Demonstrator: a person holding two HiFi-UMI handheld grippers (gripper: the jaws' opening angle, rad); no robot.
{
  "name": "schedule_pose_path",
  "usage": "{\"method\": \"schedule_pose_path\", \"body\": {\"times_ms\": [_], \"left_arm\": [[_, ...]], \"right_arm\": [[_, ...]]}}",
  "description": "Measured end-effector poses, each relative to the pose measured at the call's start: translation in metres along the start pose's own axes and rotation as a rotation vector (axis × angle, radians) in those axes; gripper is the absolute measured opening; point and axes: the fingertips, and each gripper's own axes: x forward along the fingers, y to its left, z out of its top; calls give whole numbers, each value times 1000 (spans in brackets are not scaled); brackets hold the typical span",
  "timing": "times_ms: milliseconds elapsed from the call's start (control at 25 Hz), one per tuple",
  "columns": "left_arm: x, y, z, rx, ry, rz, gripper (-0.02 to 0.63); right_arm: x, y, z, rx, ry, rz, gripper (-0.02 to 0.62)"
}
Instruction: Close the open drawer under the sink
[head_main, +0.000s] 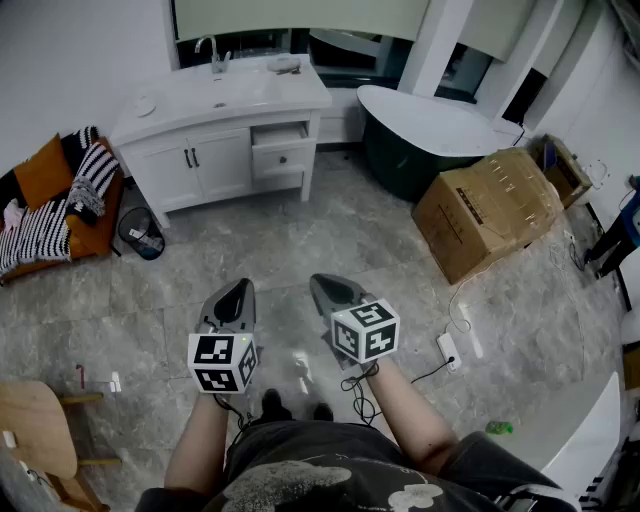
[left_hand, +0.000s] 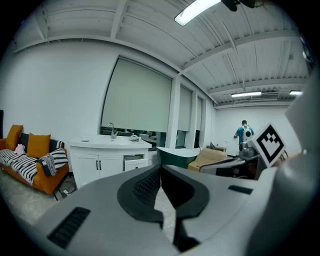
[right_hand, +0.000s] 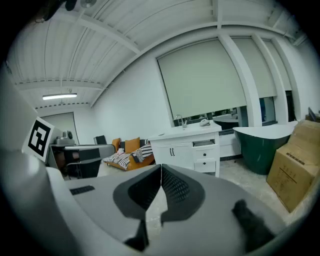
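A white sink cabinet (head_main: 220, 125) stands at the far wall, with a faucet (head_main: 213, 52) on top. Its upper drawer (head_main: 281, 136) on the right side is pulled out a little; the drawer (left_hand: 134, 160) also shows ajar in the left gripper view, and the drawer (right_hand: 203, 143) in the right gripper view. My left gripper (head_main: 236, 292) and right gripper (head_main: 326, 286) hang side by side over the floor, well short of the cabinet. Both have their jaws pressed together with nothing between them.
A dark green bathtub (head_main: 430, 135) sits right of the cabinet, a big cardboard box (head_main: 490, 212) beside it. An orange sofa with striped cushions (head_main: 55, 205) and a wire bin (head_main: 140, 232) stand left. A power strip (head_main: 448, 351) and cables lie on the grey floor. A wooden stool (head_main: 35, 430) is near left.
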Motion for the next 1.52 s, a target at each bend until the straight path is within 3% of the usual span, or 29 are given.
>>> {"method": "schedule_pose_path", "body": {"times_ms": [440, 720, 1120, 1520], "left_arm": [[13, 13, 5, -1, -3, -15, 15], [20, 30, 5, -14, -4, -20, 15], [28, 90, -2, -50, 21, -39, 15], [64, 133, -13, -79, 67, -25, 15]], "right_arm": [[17, -2, 6, -17, 10, -12, 25], [24, -7, 18, -33, -42, -65, 26], [60, -13, 12, 48, -40, -122, 28], [91, -49, 3, 124, -7, -186, 28]]}}
